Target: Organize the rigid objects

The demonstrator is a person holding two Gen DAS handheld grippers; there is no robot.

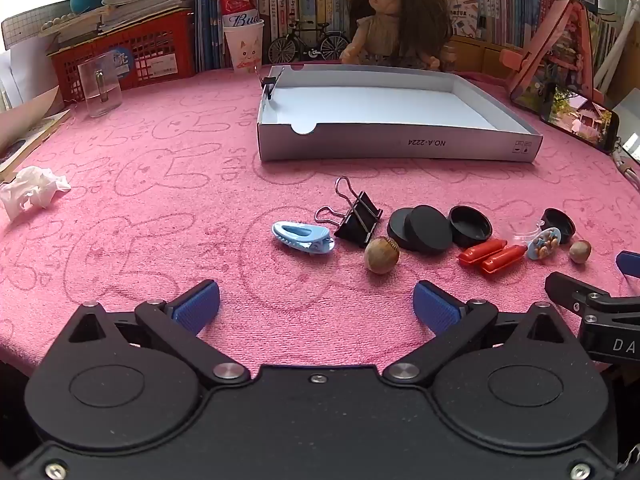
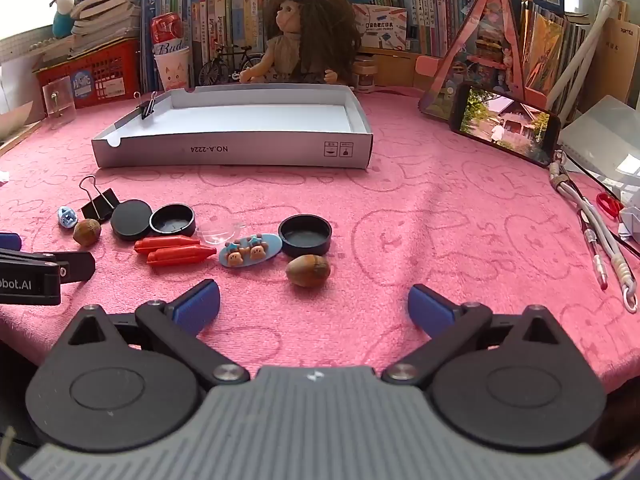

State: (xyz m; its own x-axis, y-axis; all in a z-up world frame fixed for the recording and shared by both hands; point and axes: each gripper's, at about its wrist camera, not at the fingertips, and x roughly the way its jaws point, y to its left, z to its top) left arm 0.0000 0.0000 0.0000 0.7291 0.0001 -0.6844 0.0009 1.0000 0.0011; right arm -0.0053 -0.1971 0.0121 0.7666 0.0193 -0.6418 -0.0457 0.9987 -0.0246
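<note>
The left gripper (image 1: pixel 316 304) has a smooth matte black body with two round black housings, black link arms fixed by silver screws, and fingers faced with ribbed blue pads (image 1: pixel 198 306). The right gripper (image 2: pixel 314 304) is built alike, with the same black housings, silver screws and blue pads (image 2: pixel 430 312), but its centre body is grey and ribbed with a small white mark. White lettering shows on the side of each gripper in the other's view.

Small items are lying in a row on pink cloth before the open white box (image 2: pixel 232 154): black binder clip (image 1: pixel 358 218), blue clip (image 1: pixel 302 237), black caps (image 1: pixel 420 228), red pieces (image 2: pixel 176 250), two nuts (image 2: pixel 308 270).
</note>
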